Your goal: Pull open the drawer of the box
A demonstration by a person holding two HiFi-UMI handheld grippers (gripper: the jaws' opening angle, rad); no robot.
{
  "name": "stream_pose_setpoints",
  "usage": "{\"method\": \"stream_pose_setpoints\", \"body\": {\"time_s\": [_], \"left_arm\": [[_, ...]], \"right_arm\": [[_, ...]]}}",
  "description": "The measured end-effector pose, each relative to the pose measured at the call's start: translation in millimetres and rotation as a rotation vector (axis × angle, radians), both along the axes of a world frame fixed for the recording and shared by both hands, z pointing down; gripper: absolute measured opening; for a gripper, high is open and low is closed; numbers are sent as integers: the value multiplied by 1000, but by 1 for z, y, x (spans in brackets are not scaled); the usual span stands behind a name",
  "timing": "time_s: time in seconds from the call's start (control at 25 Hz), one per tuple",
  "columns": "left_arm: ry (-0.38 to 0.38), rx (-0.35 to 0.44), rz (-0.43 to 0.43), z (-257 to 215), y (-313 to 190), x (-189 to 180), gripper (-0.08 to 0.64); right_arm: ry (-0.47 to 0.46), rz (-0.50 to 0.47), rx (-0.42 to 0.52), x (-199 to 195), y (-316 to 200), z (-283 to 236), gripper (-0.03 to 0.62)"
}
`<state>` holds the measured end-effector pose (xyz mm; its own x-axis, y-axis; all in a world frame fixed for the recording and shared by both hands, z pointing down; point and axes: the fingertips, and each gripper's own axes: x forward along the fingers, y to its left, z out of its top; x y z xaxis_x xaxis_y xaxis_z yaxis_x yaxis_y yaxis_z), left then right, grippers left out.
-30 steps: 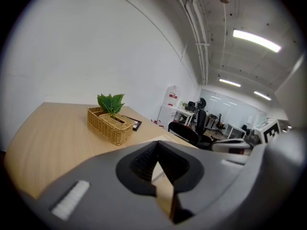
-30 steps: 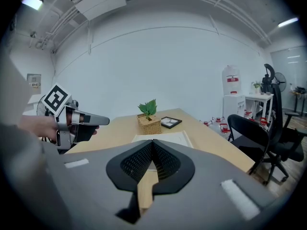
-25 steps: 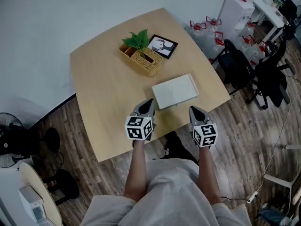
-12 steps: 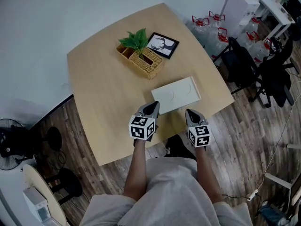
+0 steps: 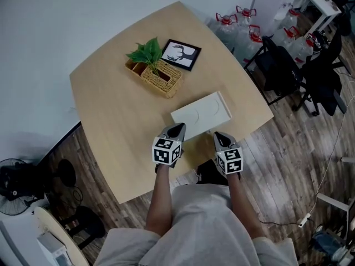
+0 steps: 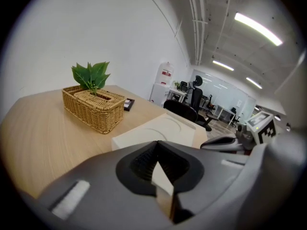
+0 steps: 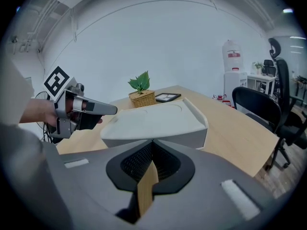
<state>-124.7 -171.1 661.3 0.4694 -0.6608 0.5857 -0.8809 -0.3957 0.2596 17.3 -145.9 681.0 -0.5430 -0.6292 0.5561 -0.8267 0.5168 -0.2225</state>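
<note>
The wooden table fills most of your head view, and the white box lies flat on it close to the near right edge, well apart from everything else on the top. Over the last second you have brought both tools in toward it. The left gripper now has its tip just at the box's near left corner, and the right gripper sits just short of the near side, closer to its partner than it was. Both tongs are clenched on nothing, with their jaws pressed together in each gripper view. So you are in reach, but judging by this you must release one before it can take hold of the drawer. The right gripper view faces the box's near side squarely, yet no handle or drawer seam can be made out there. Off the table to your right stand black office chairs and water bottles, clear of your pull. Farther back, the wicker basket with its green plant and the small picture frame lie behind the box. Nothing stands between you and the drawer side.
</note>
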Motion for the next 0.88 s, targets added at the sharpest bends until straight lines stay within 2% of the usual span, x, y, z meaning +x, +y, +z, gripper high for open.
{"method": "stream_pose_setpoints", "body": {"time_s": [0.44, 0.88], "left_arm": [[-128, -18, 147, 29, -3, 16, 54], [-115, -20, 189, 28, -1, 20, 54]], "right_arm": [[21, -30, -32, -4, 2, 14, 3], [9, -40, -60, -5, 4, 28, 3]]}}
